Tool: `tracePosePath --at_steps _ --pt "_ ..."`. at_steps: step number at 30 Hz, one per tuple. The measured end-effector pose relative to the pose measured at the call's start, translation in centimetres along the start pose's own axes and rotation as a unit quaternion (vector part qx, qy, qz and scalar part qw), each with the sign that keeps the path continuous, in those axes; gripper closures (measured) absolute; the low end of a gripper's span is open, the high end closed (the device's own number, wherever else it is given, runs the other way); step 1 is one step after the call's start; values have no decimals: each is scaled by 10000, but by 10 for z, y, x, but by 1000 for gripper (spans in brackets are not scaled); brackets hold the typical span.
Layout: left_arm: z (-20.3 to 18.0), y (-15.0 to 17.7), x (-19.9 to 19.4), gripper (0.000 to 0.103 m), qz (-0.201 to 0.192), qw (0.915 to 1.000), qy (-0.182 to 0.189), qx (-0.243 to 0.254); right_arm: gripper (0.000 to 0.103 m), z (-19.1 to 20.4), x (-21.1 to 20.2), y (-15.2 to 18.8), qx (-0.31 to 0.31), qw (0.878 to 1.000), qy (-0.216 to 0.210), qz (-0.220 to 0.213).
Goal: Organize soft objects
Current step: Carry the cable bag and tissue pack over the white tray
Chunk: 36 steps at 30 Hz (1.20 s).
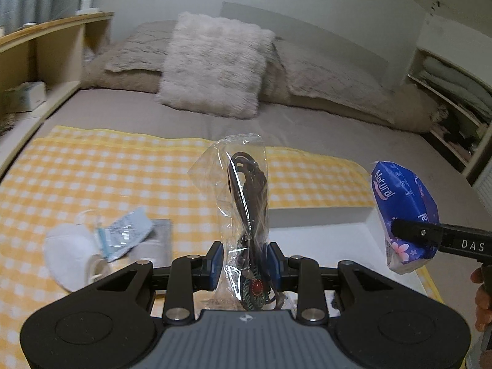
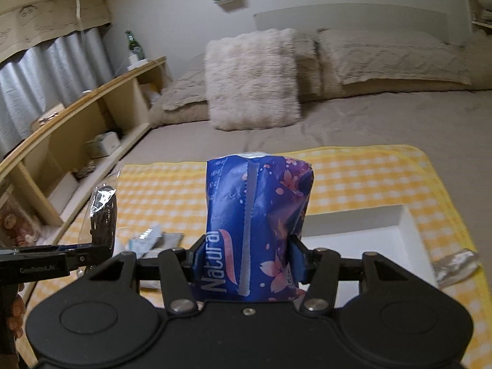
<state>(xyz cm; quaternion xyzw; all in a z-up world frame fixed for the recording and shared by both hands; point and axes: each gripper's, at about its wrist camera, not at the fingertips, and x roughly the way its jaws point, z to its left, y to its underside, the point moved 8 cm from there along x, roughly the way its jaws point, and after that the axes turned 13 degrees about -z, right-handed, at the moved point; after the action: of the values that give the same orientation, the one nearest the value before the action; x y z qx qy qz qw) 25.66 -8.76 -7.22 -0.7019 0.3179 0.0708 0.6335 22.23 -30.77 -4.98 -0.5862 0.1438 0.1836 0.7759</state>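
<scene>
Left gripper (image 1: 245,264): clamped on clear plastic bag of dark cords (image 1: 244,196), held aloft. Right gripper (image 2: 246,258): squeezing blue floral tissue pack (image 2: 255,215) above shallow white box (image 2: 384,230). Advice: lower each into box before releasing.

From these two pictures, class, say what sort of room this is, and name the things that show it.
Most likely a bedroom: a made bed with a fluffy cushion leaning on flat pillows, and a wooden bedside shelf.
</scene>
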Motion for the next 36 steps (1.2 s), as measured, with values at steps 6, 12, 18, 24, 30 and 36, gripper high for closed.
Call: tracePosePath --at_steps 6,12,18,24,30,36 --pt "-29 14 28 70 268 9992 294 71 49 -43 -5 9 -129 9989 406 190" --pt "-52 34 64 70 751 9950 660 -25 49 -92 -3 25 -242 9943 877 548" --pt "-61 50 96 70 1104 9912 733 7 49 -126 8 51 -254 9870 1134 1113" --pt "-54 62 130 70 1403 9888 502 -41 49 -132 20 69 -267 9819 1110 1514" --pt "-49 71 150 70 1574 9868 364 -141 49 -129 27 79 -393 9769 1164 1750" --pt "-51 71 158 55 1550 9871 373 -115 45 -131 39 90 -630 9680 1340 2024"
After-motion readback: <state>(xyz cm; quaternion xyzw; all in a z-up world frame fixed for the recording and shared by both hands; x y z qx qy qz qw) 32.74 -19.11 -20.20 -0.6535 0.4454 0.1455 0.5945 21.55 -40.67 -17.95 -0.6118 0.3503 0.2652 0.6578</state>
